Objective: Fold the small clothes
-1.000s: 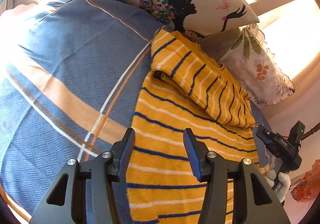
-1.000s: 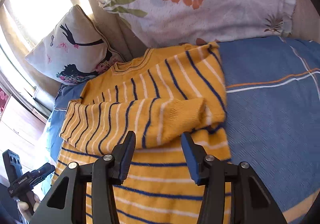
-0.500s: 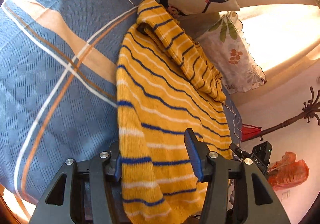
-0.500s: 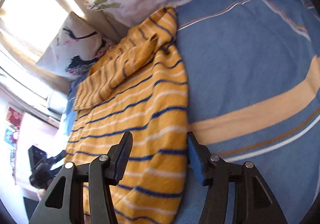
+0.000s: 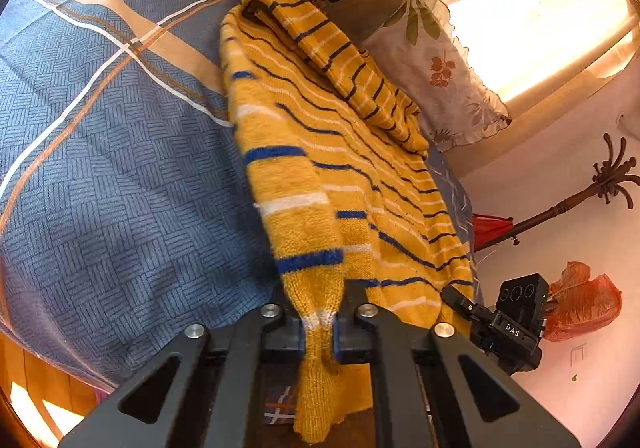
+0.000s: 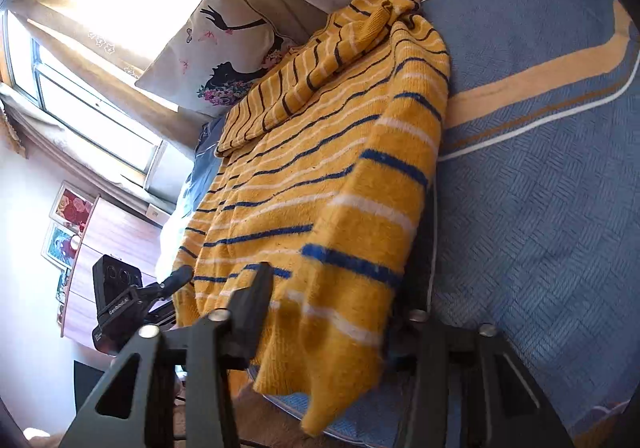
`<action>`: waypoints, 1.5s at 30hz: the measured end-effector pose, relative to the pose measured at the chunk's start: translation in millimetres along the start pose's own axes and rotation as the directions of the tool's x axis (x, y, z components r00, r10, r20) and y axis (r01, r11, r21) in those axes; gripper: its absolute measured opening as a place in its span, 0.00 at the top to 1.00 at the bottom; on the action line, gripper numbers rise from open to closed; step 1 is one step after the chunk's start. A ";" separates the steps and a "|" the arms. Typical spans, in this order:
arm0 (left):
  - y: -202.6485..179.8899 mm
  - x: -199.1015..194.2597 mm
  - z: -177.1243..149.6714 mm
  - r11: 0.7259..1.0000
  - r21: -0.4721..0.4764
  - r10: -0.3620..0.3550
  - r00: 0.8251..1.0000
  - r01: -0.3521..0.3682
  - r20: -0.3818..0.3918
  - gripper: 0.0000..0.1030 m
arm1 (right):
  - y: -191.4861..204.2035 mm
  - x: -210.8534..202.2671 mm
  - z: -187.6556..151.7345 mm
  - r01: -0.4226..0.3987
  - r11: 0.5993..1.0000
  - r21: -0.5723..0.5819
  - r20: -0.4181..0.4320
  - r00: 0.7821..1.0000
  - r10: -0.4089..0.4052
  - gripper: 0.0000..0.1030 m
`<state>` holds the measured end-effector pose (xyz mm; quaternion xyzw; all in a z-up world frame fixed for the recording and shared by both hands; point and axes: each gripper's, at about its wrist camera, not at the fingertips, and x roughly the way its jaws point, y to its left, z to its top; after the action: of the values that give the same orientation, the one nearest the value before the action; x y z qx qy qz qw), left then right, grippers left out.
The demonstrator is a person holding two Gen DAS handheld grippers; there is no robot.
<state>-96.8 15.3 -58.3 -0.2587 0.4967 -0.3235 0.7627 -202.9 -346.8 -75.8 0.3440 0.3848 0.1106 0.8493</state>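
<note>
We see the blue bedspread (image 5: 120, 176) carrying the yellow striped sweater (image 5: 320, 136), running from 12 to 6 o'clock. Our left gripper (image 5: 319, 322) is clenched on its hem; our right gripper (image 6: 332, 324) is closing over the hem's other corner.

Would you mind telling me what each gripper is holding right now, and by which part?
Both hold the yellow striped sweater at its bottom hem: left gripper shut on one corner, right gripper closing with the other between its jaws.

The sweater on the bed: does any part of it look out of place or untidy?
Yes. The sweater lies askew: its hem hangs over the bed edge, and one sleeve is folded across the chest.
</note>
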 end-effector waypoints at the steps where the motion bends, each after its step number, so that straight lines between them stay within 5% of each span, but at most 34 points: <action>1: 0.7 -4.6 1.9 1.000 -0.010 -0.009 1.000 0.009 0.014 0.92 | -2.5 -2.3 0.9 -0.016 1.000 0.005 0.008 1.000 0.016 0.82; 8: -26.9 -83.7 8.3 0.994 0.098 -0.073 0.977 0.054 0.200 0.94 | 18.9 -57.8 -4.7 -0.147 0.986 -0.079 0.110 0.982 0.155 0.91; 13: -26.2 -110.6 -11.4 0.990 0.129 -0.077 0.975 0.051 0.210 0.94 | 39.3 -78.2 -29.3 -0.200 0.968 -0.152 0.075 0.974 0.213 0.91; 18: 2.0 -93.9 -16.1 0.999 0.040 -0.022 0.987 0.016 0.158 0.94 | 27.5 -56.5 -33.8 -0.213 0.972 -0.096 0.012 0.977 0.215 0.91; 22: 9.8 -83.2 15.4 0.999 -0.017 -0.039 0.986 0.043 0.164 0.93 | 25.7 -47.4 0.0 -0.222 0.972 -0.073 0.017 0.974 0.224 0.90; 28: -26.5 -61.1 109.3 0.999 0.033 -0.032 0.976 0.025 0.214 0.93 | 46.1 -22.8 91.4 -0.247 0.966 -0.081 0.053 0.966 0.251 0.89; 35: -36.3 40.8 237.8 0.998 -0.034 0.048 0.987 -0.043 0.152 0.92 | 21.4 51.4 213.7 -0.167 0.985 0.040 0.090 0.983 0.163 0.88; 40: -0.4 101.2 280.9 0.984 -0.178 0.007 0.997 0.008 0.082 0.87 | -31.1 101.2 256.2 -0.164 0.961 0.221 0.068 0.986 0.152 0.71; 45: 20.5 101.4 295.9 0.962 -0.250 -0.074 0.988 0.107 0.136 0.72 | -66.1 121.0 272.5 -0.239 0.911 0.337 0.107 0.971 0.215 0.53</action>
<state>211.9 -25.6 -22.6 -0.3974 0.4733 -0.2743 0.7368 73.1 -476.9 -62.5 0.5346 0.3267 0.1272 0.7689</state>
